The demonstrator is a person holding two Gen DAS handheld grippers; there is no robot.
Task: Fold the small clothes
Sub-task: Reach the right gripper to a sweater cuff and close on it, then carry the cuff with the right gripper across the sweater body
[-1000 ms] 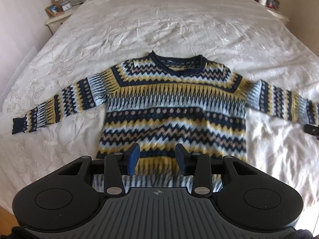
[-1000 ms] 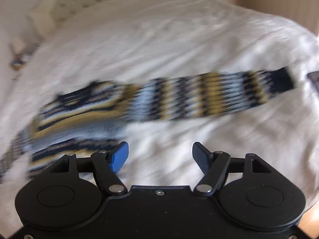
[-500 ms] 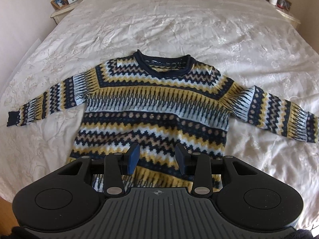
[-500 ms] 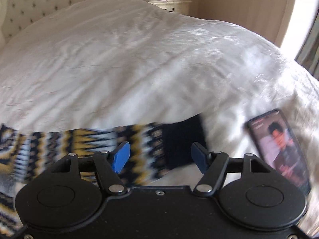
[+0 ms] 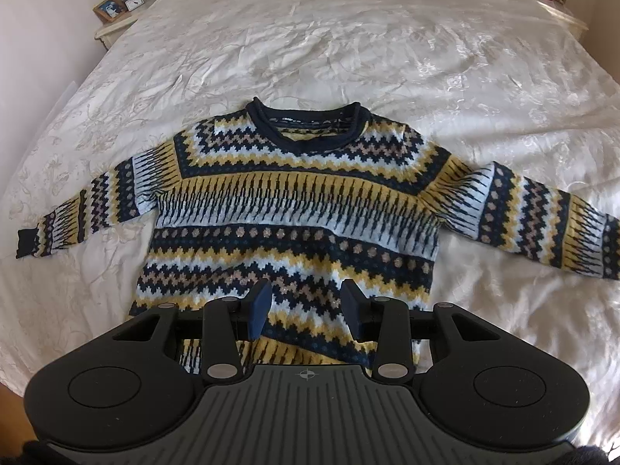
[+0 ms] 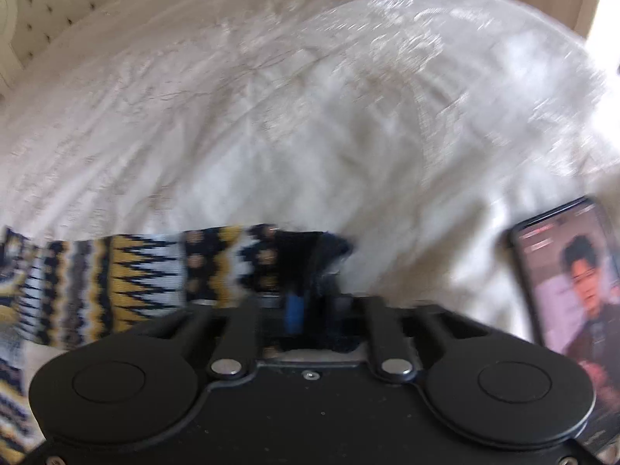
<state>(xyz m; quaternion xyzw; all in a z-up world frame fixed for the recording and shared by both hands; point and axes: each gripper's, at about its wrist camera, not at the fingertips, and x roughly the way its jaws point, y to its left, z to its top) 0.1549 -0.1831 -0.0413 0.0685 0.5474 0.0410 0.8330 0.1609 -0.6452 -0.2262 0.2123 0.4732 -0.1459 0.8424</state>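
The patterned sweater (image 5: 294,209) lies flat, sleeves spread, on the white bed (image 5: 348,38). The left claw (image 5: 306,310) hangs tilted steeply down over its hem, jaws apart and empty. The right claw (image 6: 306,306), also pitched down, has just closed and is clamped on the dark sleeve cuff (image 6: 310,255).

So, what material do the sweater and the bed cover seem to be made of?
Sweater: a thick knit, probably wool or acrylic; stitched zigzag bands and a rolled collar show. Bed cover: a thin woven cloth, perhaps satin or polyester; it looks glossy, with fine creases.
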